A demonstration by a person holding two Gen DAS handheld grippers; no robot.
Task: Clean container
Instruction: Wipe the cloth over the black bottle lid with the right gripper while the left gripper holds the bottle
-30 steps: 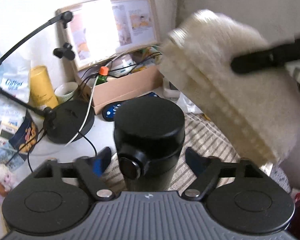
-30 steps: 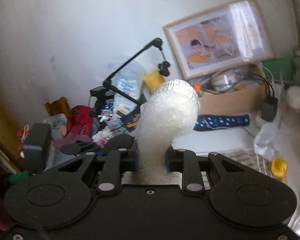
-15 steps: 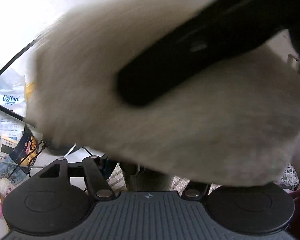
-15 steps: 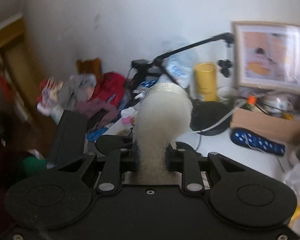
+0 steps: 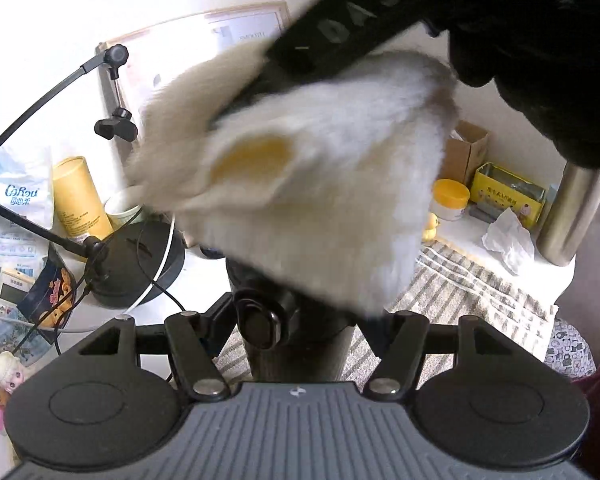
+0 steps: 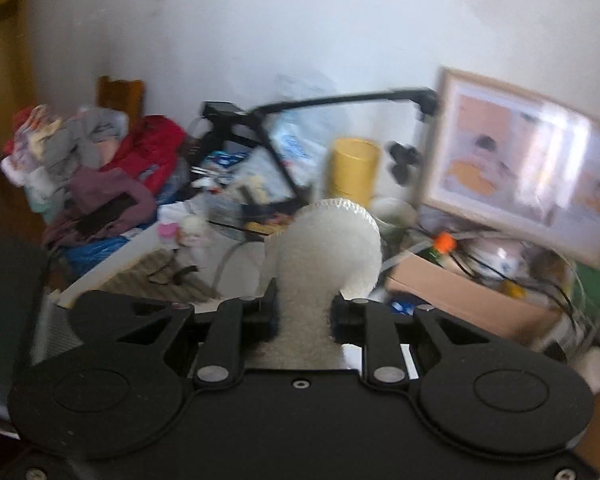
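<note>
A black lidded container (image 5: 300, 344), a flask with a round button on its lid, stands upright between the jaws of my left gripper (image 5: 296, 320), which grips its sides. My right gripper (image 6: 302, 312) is shut on a white fluffy cloth (image 6: 324, 256). In the left wrist view that cloth (image 5: 320, 184) lies blurred over the top of the container, with a right gripper finger (image 5: 340, 36) above it. The lid top is hidden by the cloth.
A striped mat (image 5: 480, 284) lies under the container. A black lamp base (image 5: 132, 264), a yellow tube (image 5: 80, 196), a steel flask (image 5: 572, 216), a yellow tin (image 5: 508, 196), a crumpled tissue (image 5: 508, 240) and a framed picture (image 6: 528, 164) stand around. Clothes (image 6: 100, 168) pile at the left.
The cloth came in from the right and now sits over the container's top. The right wrist view swung left, then back right. The left gripper stays on the container.
</note>
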